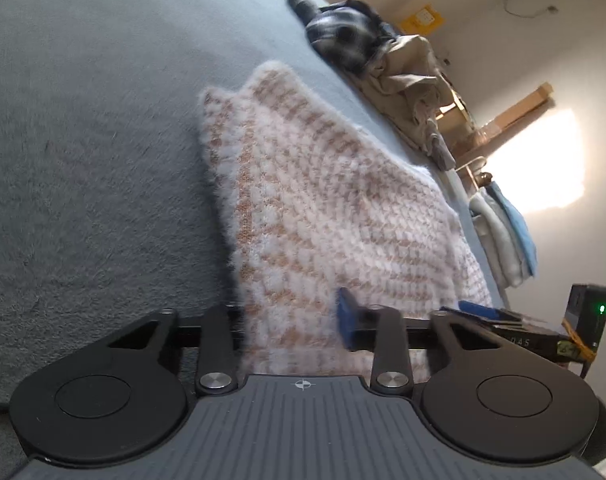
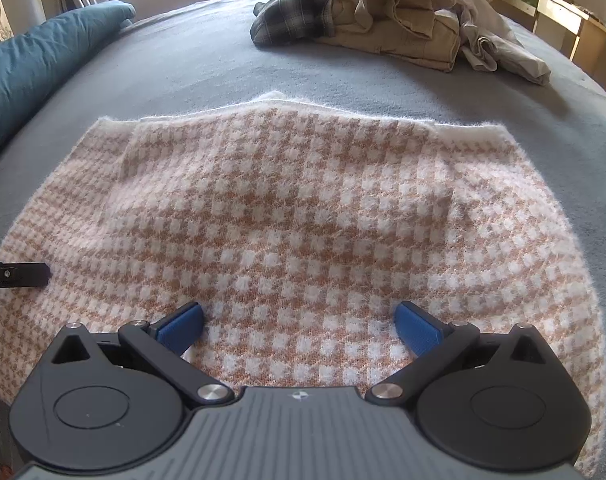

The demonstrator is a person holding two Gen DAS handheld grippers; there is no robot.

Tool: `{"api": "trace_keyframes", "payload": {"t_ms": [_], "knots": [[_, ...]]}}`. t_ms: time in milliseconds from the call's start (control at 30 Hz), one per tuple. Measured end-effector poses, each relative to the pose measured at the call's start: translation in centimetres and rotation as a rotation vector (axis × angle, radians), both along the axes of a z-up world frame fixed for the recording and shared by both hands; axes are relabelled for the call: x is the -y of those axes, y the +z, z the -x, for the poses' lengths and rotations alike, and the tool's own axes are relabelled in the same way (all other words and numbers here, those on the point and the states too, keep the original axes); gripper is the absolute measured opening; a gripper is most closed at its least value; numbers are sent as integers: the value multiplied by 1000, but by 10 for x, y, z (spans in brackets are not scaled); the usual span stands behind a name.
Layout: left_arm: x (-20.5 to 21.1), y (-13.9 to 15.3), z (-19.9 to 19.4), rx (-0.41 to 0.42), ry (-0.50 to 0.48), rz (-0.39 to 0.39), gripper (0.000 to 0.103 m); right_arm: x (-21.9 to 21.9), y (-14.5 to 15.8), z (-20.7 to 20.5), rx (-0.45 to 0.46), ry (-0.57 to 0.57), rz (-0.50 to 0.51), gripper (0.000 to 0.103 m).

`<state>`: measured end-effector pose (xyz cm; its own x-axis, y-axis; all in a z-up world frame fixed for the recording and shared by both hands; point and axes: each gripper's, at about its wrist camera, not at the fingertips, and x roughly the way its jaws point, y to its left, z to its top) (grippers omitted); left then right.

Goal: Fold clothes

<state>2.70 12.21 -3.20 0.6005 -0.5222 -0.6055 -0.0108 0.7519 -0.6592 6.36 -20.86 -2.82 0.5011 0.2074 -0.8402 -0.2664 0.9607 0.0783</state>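
— Left gripper (image 1: 293, 316), how?

— Was closed narrow on the left edge of the sweater (image 2: 303, 208). Held a raised fold of the knit, which filled the gap between the pads.

— And right gripper (image 2: 301, 324)?

— Stood wide open over the near edge of the same sweater and held nothing. Could not tell about touching the fabric.

— Where lay, and pointed which way?

— Lay flat on the grey bed cover (image 2: 183, 60), about the middle. Ran with the long axis side to side in the right wrist view. Showed white trim along the far edge, away from both grippers. Had an upper layer folded over the middle, with the lower layer sticking out at both far corners.

— Room for moving?

— Saw bare cover beyond the far edge, up to the pile of clothes (image 2: 383, 12), well apart. Saw a blue pillow (image 2: 35, 52) at far left, also apart from the left edge.
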Motion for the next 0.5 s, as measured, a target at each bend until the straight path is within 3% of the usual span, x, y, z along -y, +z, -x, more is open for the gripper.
{"api": "trace_keyframes", "payload": {"t_ms": [200, 500], "knots": [[13, 31, 2, 36, 6, -19, 22, 1, -2, 5, 32, 14, 1, 103], [55, 82, -13, 100, -77, 67, 21, -2, -4, 11, 85, 59, 21, 103]]}}
